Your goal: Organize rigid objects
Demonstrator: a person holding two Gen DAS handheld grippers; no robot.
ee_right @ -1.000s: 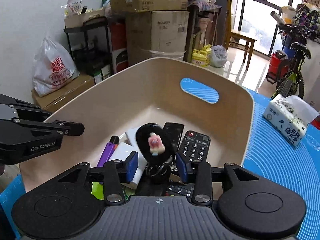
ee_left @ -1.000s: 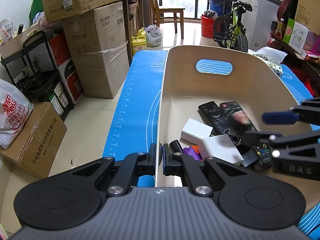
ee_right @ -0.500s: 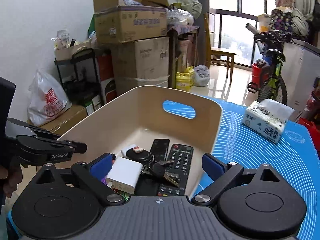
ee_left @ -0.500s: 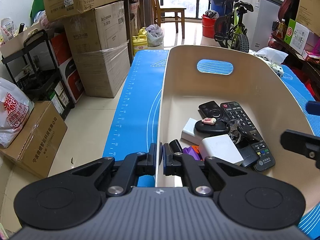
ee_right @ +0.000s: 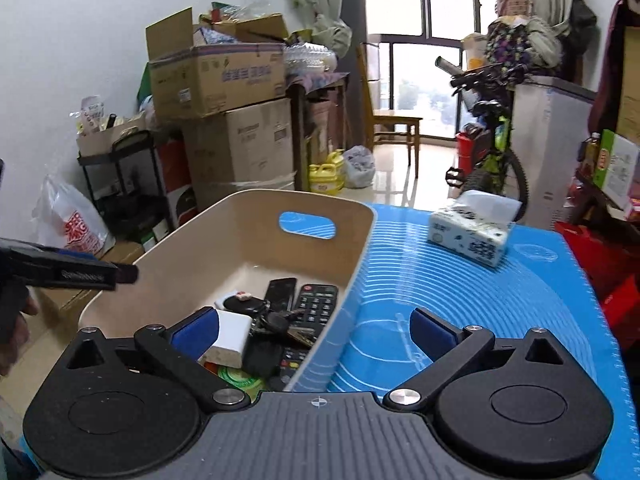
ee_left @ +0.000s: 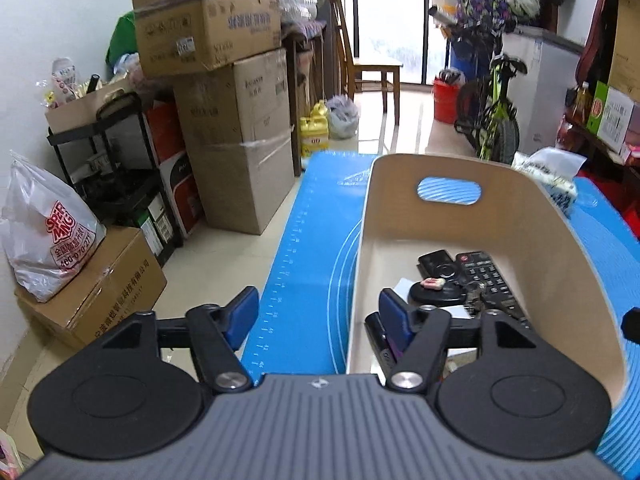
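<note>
While the left gripper (ee_left: 314,314), its jaws just spread and empty, straddles the beige bin's (ee_left: 560,248) wall, it is best lifted clear. The remotes (ee_right: 316,300) and keys (ee_right: 280,322) lie inside; the right gripper (ee_right: 314,328), just opened wide, holds nothing.

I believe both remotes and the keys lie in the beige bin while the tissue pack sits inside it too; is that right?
Not quite: the tissue pack sits outside the beige bin, on the blue mat, as the right wrist view shows. The remotes and keys do lie in the bin.
</note>
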